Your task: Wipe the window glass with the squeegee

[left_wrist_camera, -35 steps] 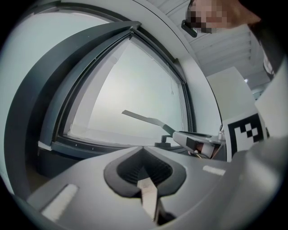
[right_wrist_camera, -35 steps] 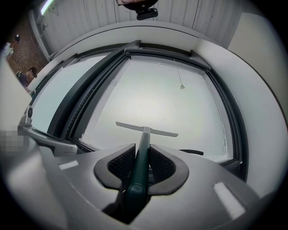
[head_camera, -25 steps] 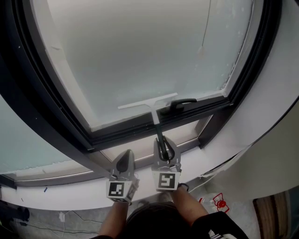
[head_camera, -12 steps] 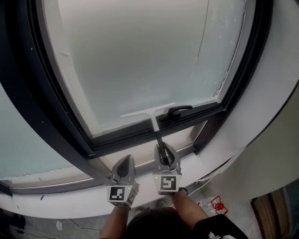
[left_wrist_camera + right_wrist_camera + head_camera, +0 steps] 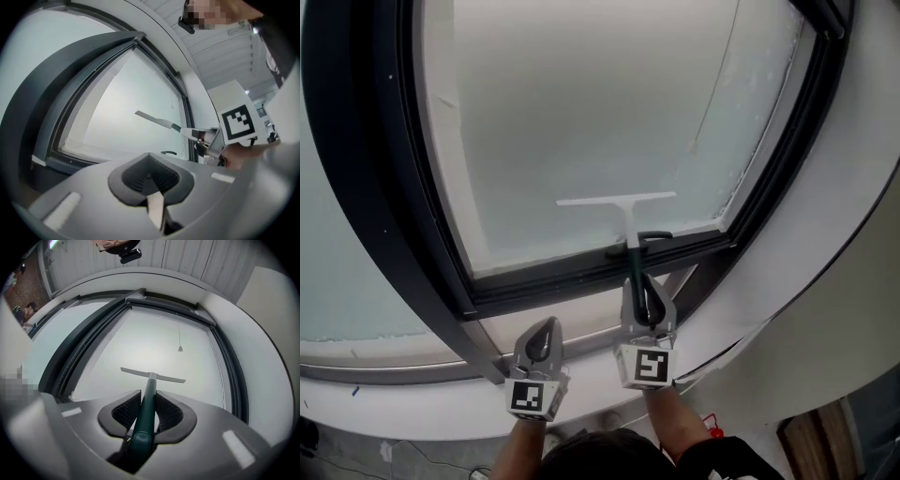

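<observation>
Right gripper (image 5: 146, 411) is clamping the squeegee (image 5: 617, 200) by its dark green handle. The blade, which was lying at the bottom edge of the glass (image 5: 581, 112) a second ago, is now sitting higher, toward the lower right corner, so a new stroke is probably starting. Left gripper (image 5: 151, 180) is hanging closed and empty below the frame (image 5: 572, 278). Blade contact is hard to judge.
</observation>
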Demonstrator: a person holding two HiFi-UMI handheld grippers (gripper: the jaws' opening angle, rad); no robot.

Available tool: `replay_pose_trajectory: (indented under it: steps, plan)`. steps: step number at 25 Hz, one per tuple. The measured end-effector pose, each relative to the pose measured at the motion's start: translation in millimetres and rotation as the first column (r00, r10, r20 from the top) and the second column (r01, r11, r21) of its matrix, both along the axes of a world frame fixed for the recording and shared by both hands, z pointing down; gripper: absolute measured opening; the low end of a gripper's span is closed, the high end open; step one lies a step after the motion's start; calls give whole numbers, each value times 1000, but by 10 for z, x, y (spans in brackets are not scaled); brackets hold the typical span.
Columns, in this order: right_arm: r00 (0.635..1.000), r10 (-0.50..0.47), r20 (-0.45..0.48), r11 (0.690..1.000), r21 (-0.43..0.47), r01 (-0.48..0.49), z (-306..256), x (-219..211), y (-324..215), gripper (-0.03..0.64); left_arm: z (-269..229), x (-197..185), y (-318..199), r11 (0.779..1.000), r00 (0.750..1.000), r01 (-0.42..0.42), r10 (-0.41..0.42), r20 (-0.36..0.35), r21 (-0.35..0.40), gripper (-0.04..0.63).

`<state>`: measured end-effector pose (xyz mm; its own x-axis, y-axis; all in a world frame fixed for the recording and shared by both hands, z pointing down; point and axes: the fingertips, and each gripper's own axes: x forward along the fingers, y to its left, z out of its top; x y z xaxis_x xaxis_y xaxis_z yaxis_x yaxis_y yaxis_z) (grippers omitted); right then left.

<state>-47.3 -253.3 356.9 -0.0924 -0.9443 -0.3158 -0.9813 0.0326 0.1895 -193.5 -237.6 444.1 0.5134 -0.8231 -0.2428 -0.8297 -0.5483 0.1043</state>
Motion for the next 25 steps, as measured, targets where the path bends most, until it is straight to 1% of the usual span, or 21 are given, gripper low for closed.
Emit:
replay_pose_trajectory:
  steps: [4,6,8,10,13,16,18,19,21,25]
  plan:
    - [999,-27,29,991,130,23,-467,246,-206,98,-194,43,-61,996,996,77,-79,31,52,-2]
    - [998,-58,41,980,192,49,-770,374,-307,98,-313,140,-119,991,993,113,-115,27,68,-2]
    - [995,-89,51,966,248,74,-1079,528,-405,98,-462,315,-163,988,992,128,-129,11,89,-2]
    - [990,-128,62,943,318,102,-1413,682,-479,98,-622,531,-179,983,991,133,-135,9,126,-2]
    - [983,-173,58,897,421,133,-1889,867,-566,98,-822,795,-207,973,987,152,-157,16,176,-2]
    - [983,-185,24,860,488,149,-2295,986,-637,98,-944,959,-253,965,983,185,-184,-19,186,-2]
    - [984,-179,3,841,520,151,-2524,1004,-666,98,-991,1052,-264,960,978,206,-205,-26,191,-2]
    - [985,-171,-3,837,527,147,-2602,1006,-689,98,-1008,1094,-265,958,977,213,-213,-18,194,-2]
    - [988,-154,-10,837,531,136,-2715,991,-739,98,-1053,1143,-270,954,974,221,-226,0,202,-2]
    - [989,-145,-11,840,527,129,-2848,906,-776,98,-1187,1102,-252,946,971,231,-239,9,229,-2]
